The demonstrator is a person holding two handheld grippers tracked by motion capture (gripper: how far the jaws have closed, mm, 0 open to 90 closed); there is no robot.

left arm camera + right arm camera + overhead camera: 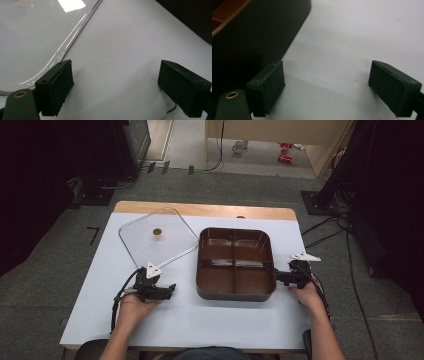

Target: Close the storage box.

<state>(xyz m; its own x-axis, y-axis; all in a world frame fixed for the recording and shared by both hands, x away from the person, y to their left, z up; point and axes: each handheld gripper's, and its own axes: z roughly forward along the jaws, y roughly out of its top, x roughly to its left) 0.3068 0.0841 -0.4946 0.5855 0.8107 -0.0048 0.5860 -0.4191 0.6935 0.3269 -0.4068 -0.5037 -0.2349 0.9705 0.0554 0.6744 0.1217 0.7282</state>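
Note:
A brown four-compartment tray sits empty at the table's middle. Left of it lies a clear square lid with a small brown knob at its centre. My left gripper rests on the table just in front of the lid's near corner and points toward the tray. It is open, with bare table between its jaws. The lid's edge runs past its left jaw in the left gripper view. My right gripper is open beside the tray's right wall, with nothing between its fingers.
The white table top has a wooden strip along its far edge. Cables and dark stands are on the floor around the table. A dark shape fills the top right corner of the left gripper view.

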